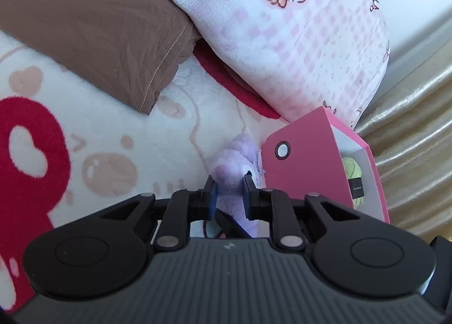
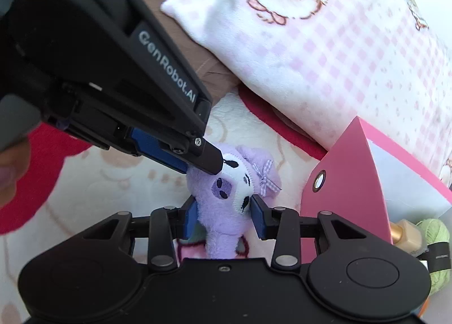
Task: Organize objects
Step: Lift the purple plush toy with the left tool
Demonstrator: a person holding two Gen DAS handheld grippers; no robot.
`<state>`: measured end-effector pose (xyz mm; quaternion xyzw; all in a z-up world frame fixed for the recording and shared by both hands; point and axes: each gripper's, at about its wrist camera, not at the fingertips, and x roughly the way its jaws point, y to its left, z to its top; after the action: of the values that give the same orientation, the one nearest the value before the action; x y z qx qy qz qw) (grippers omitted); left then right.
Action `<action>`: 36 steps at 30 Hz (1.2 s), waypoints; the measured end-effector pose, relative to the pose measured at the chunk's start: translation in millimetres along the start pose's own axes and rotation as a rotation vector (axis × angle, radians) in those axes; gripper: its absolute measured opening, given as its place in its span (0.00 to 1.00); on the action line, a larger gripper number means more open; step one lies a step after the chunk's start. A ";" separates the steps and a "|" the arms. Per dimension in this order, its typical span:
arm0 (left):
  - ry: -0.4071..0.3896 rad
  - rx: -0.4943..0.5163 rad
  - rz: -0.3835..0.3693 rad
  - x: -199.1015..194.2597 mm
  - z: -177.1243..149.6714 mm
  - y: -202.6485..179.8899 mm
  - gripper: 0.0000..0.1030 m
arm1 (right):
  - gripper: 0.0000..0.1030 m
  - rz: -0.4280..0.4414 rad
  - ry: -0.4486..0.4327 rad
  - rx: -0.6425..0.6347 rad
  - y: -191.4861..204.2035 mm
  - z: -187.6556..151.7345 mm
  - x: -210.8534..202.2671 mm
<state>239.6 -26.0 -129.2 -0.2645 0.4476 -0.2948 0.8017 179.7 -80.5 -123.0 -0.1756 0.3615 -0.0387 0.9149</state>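
Spread beneath everything: cream fleece blanket [image 1: 118, 132] with red and tan cartoon prints. Propped at the rear: pink-checked pillow [image 2: 339, 64], beside brown bedding [image 1: 93, 27]. Stood open at right: pink box [image 2: 344, 197], holding green yarn [image 2: 435, 232]. Pinched at once by both tools: purple plush toy [image 2: 226, 205], just left of the box. Left gripper [image 2: 203, 165] clamped narrow on its head; right gripper [image 2: 223, 215] closed against its sides.
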 end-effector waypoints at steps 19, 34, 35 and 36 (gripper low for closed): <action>0.050 -0.089 0.103 -79.3 -72.7 27.5 0.16 | 0.45 0.223 -0.001 -0.310 31.6 -45.5 -59.9; 0.097 0.015 0.080 -45.7 -71.0 11.1 0.22 | 0.76 0.506 0.186 0.277 3.1 -57.2 -29.1; 0.097 0.029 0.093 -44.4 -72.8 8.5 0.22 | 0.78 0.505 0.196 0.298 4.2 -56.6 -26.8; 0.096 0.048 0.099 -44.6 -74.3 5.4 0.22 | 0.79 0.502 0.200 0.311 5.8 -56.7 -25.4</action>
<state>157.0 -2.5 -142.0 -0.2084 0.4908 -0.2775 0.7991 122.4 -86.7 -147.0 0.0658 0.4716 0.1165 0.8716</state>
